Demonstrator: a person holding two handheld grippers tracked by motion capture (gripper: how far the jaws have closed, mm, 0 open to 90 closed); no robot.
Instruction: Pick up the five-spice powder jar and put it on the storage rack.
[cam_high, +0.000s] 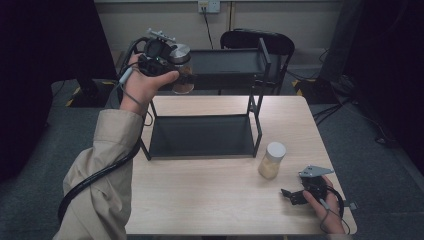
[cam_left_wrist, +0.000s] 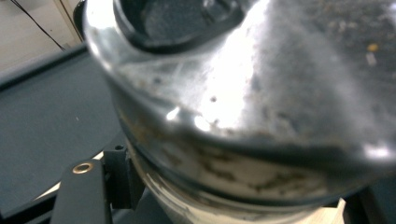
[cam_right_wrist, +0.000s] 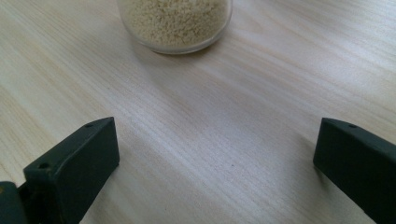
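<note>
Glass, with a silver lid and a brownish filling, the jar sits clamped in the left hand-held gripper, lifted off the desk at the far left, level with the upper shelf of the black metal rack and just beside its left end. In the left gripper view the lid looms very close, tilted, with the dark shelf surface behind it, so I judge that the jar is being carried to that upper tier: the pick-up and lift are done, while the move over the shelf, the setting down and the release remain.

A second jar, white-lidded and full of pale grains, stands on the desk just right of the rack's near right leg. It is untouched, and probably the next one to be shelved. The right hand-held gripper rests low at the near right corner, jaws spread wide with nothing between them, pointing at that jar across bare wood.

Both rack tiers are unoccupied. What could get in the way is the rack's own frame: the left posts and the shelf's raised rim, which the jar's base must clear. A black chair stands beyond the desk, well apart.
</note>
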